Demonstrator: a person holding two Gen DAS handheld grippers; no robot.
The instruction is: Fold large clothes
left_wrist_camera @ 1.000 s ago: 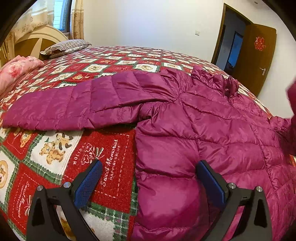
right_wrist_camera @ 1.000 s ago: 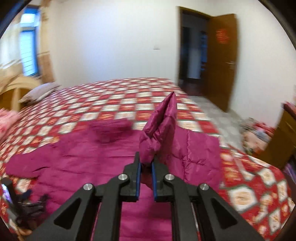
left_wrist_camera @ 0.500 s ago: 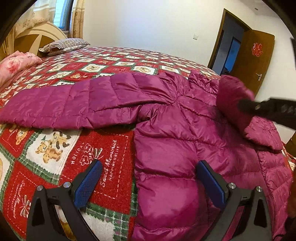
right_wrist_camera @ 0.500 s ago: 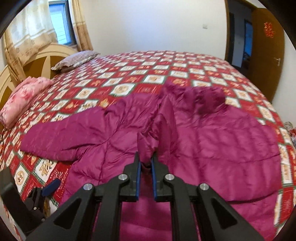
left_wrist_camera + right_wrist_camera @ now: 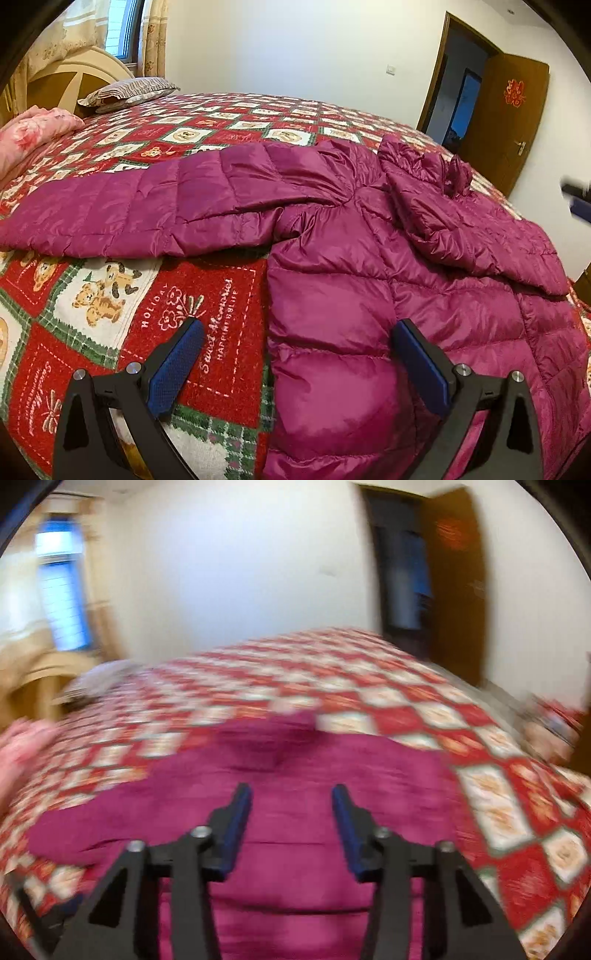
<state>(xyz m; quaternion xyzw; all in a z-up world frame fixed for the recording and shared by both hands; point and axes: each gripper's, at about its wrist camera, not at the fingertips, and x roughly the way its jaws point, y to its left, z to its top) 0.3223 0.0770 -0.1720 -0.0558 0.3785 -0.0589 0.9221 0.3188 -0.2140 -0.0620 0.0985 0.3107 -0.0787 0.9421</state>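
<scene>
At the far left a pink folded blanket (image 5: 33,129) and a striped pillow (image 5: 129,90) lie by the headboard. The magenta down jacket (image 5: 369,266) is spread on the bed (image 5: 207,288); one sleeve (image 5: 147,214) stretches out leftward, the other sleeve (image 5: 461,229) lies folded across the chest. The left gripper (image 5: 297,332) points downward over the jacket's near hem, jaws wide, one pad over the patchwork cover, the other over the fabric, gripping nothing. The right gripper (image 5: 291,797), blurred in its own view, tilts down above the jacket; its jaws have just been opening and stand apart, empty.
</scene>
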